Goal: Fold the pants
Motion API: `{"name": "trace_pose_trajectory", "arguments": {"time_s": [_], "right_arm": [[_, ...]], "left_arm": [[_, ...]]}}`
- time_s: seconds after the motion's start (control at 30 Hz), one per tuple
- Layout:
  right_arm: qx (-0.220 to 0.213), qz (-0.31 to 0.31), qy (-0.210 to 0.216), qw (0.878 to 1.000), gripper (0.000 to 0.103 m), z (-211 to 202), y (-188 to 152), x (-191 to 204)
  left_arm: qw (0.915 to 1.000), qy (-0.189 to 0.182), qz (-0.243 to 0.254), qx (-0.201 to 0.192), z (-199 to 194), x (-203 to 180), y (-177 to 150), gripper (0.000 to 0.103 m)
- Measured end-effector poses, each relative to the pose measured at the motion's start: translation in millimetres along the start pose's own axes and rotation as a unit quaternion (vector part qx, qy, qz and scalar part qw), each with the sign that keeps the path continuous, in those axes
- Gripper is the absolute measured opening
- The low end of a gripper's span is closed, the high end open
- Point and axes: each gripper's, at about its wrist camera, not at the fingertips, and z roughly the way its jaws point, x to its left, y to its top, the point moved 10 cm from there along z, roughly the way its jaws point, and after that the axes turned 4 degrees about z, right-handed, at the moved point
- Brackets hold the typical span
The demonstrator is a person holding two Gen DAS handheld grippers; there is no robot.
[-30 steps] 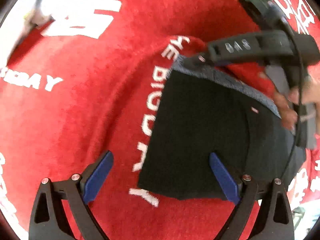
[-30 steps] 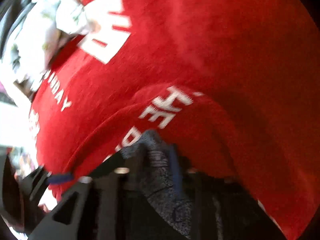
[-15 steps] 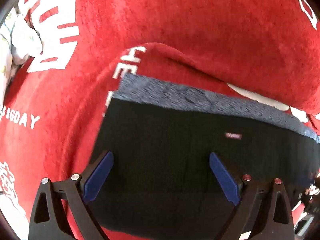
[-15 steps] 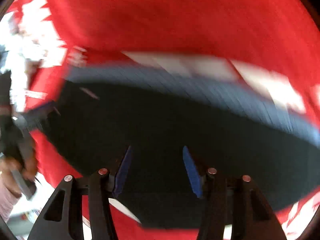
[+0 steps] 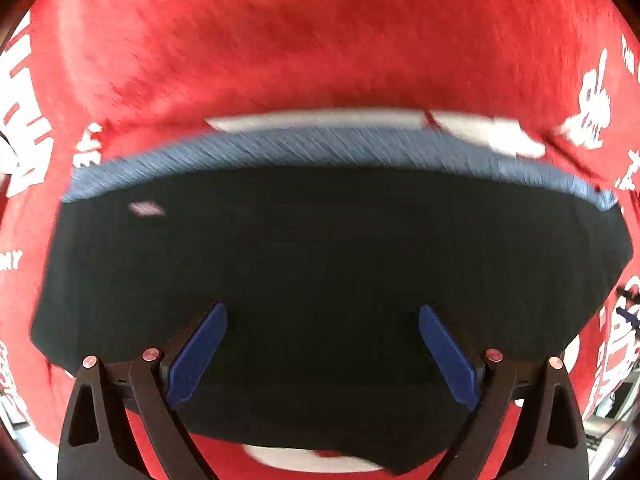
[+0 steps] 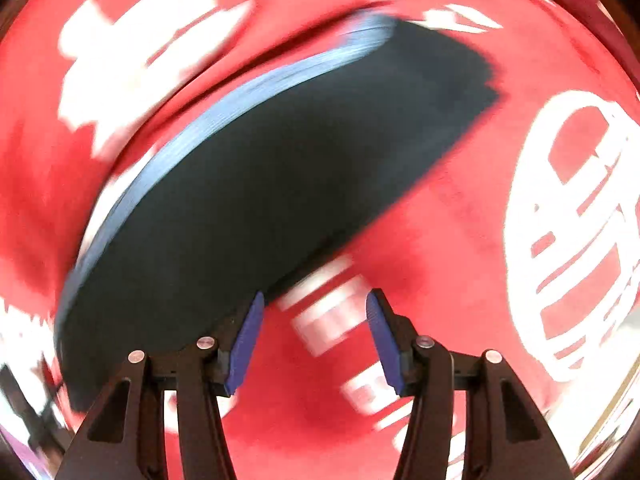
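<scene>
Folded dark pants (image 5: 320,264) lie on a red printed cloth (image 5: 304,48).
The left view fills centre-frame with them, the left tool (image 5: 322,354) spread wide above; the right view, blurred, shows them upper left, the right tool (image 6: 314,338) spread over cloth.

A red cloth (image 5: 320,40) with white lettering covers the whole surface. The dark pants (image 5: 320,264) lie flat and folded on it, their blue-grey waistband (image 5: 320,148) along the 12 o'clock edge in the left view. In the right view the pants (image 6: 260,200) run diagonally toward 1 o'clock.
</scene>
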Motion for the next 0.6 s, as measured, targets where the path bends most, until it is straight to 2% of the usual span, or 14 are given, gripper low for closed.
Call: {"name": "trace_pose_trajectory", "arguments": {"time_s": [0.07,0.2,0.23,0.27,0.3,0.4,0.53,0.6], "right_arm": [[-0.01,0.048,0.01,0.999,0.049,2.6,26.4,-26.8],[-0.007,0.123,0.062,0.99,0.046,17.8,67.9,-51.0],[-0.002,0.129,0.069,0.989,0.04,22.4,73.4,-51.2],[0.001,0.129,0.078,0.989,0.02,25.1,76.9,-49.0],[0.003,0.12,0.078,0.99,0.011,26.4,79.0,-46.6],[0.0,0.081,0.054,0.995,0.009,29.7,69.8,-41.9],[0.006,0.084,0.046,0.995,0.008,36.8,57.7,-50.9],[0.012,0.068,0.004,0.998,0.008,37.4,54.4,-56.0]], "left_arm": [[0.9994,0.033,0.002,-0.012,3.6,-2.8,-4.1,0.098],[0.9991,0.038,-0.019,-0.006,4.3,-1.6,-8.1,0.098],[0.9991,0.038,-0.02,-0.002,4.4,-1.3,-7.8,0.098],[0.999,0.04,-0.019,-0.001,4.4,-0.6,-8.5,0.098],[0.9989,0.044,-0.016,0.001,4.2,-0.4,-9.7,0.098],[0.9983,0.057,-0.013,0.004,9.6,-0.7,-9.7,0.102],[0.998,0.061,-0.014,0.007,13.4,-3.0,-10.7,0.102],[0.9976,0.062,-0.02,0.021,17.5,-3.8,-8.5,0.102]]}}
